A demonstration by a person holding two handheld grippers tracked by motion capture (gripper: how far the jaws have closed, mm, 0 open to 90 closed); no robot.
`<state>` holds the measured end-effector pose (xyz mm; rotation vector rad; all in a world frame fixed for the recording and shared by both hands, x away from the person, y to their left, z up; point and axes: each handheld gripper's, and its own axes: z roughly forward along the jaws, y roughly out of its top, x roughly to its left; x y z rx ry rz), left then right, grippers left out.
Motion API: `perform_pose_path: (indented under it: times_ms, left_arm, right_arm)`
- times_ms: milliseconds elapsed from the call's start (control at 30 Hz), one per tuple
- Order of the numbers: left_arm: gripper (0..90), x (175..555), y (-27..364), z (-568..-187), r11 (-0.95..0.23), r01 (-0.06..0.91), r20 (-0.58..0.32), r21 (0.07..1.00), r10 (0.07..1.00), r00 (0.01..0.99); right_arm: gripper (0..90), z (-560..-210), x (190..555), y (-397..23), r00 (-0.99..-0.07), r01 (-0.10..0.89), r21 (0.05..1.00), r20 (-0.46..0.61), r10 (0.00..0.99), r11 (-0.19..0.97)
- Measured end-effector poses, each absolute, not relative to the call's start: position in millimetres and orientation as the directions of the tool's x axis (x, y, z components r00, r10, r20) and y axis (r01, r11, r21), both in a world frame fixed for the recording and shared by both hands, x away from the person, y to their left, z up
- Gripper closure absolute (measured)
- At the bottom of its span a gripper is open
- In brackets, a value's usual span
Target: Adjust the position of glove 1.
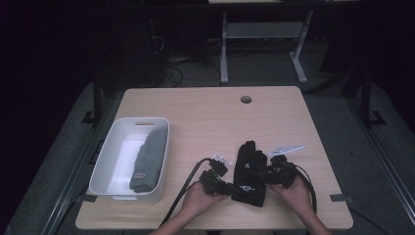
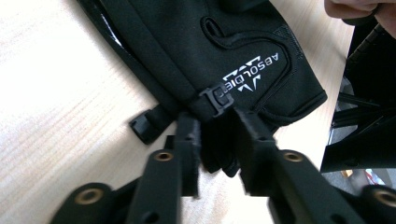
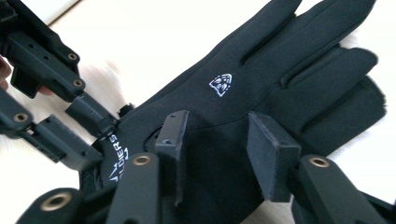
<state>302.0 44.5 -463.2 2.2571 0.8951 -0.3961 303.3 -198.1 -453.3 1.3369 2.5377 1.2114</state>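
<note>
Black glove (image 1: 250,169) on table (image 1: 210,117), near front edge; cuff print reads "ABSOLDIER". Long axis runs away from person, fingers pointing far. Left hand-held gripper (image 2: 215,122) clamped on cuff; right hand-held gripper (image 3: 217,140) apart, straddling palm.

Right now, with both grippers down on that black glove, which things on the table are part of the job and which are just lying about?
In the job:
- black glove
- its clip strap, between the left gripper jaws
- right gripper, jaws open over the glove's side

Lying about:
- white bin
- grey folded cloth inside the bin
</note>
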Motion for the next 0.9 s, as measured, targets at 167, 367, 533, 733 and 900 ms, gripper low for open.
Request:
perform_pose_path:
  times_ms: [167, 367, 533, 733, 900]
  left_arm:
    - [81.3, 304, 45, -463, -0.546, 0.690, -0.493, 0.474, 0.485, 0.722]
    - [82.4, 307, 48, -462, -0.553, 0.683, -0.487, 0.477, 0.480, 0.729]
    - [83.2, 310, 53, -461, -0.552, 0.690, -0.486, 0.469, 0.491, 0.723]
    - [83.6, 314, 57, -459, -0.551, 0.695, -0.479, 0.463, 0.504, 0.719]
    - [83.7, 319, 59, -459, -0.557, 0.694, -0.476, 0.457, 0.506, 0.719]
  right_arm:
    - [43.5, -449, 308, -208, -0.594, 0.689, 0.663, 0.286, 0.752, 0.293]
    - [39.3, -447, 322, -221, -0.524, 0.704, 0.677, 0.291, 0.800, 0.215]
    - [38.9, -455, 331, -229, -0.486, 0.726, 0.662, 0.303, 0.820, 0.186]
    - [40.2, -465, 341, -237, -0.452, 0.758, 0.636, 0.358, 0.817, 0.141]
    - [44.7, -469, 347, -235, -0.444, 0.768, 0.629, 0.388, 0.807, 0.120]
